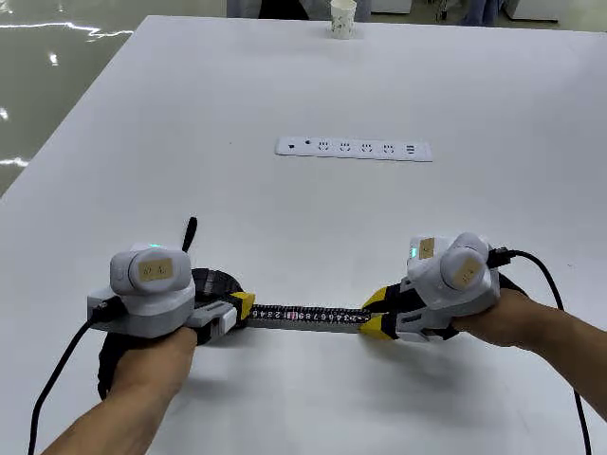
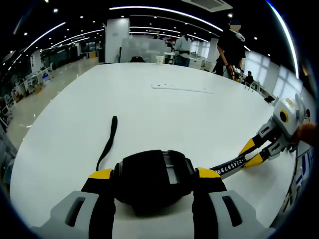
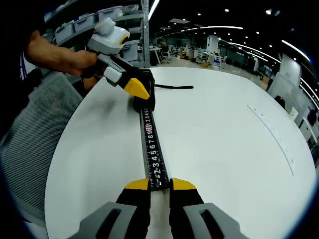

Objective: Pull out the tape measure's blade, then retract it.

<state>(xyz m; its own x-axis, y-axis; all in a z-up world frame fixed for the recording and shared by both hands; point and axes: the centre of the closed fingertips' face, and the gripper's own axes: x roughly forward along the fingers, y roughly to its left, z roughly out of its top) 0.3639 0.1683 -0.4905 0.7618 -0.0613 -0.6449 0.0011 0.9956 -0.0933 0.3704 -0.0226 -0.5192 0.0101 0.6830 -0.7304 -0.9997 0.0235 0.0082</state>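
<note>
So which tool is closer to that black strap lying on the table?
Left. The left tool grips the tape measure's case, and the strap lies just beyond it. The right tool pinches the far end of the blade, further away.

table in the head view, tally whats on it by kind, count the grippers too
tape measure: 1
power strip: 1
paper cup: 1
grippers: 2, the left gripper and the right gripper
total: 5

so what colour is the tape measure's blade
Black with white numerals and one red mark. The blade shows best in the right gripper view.
</note>
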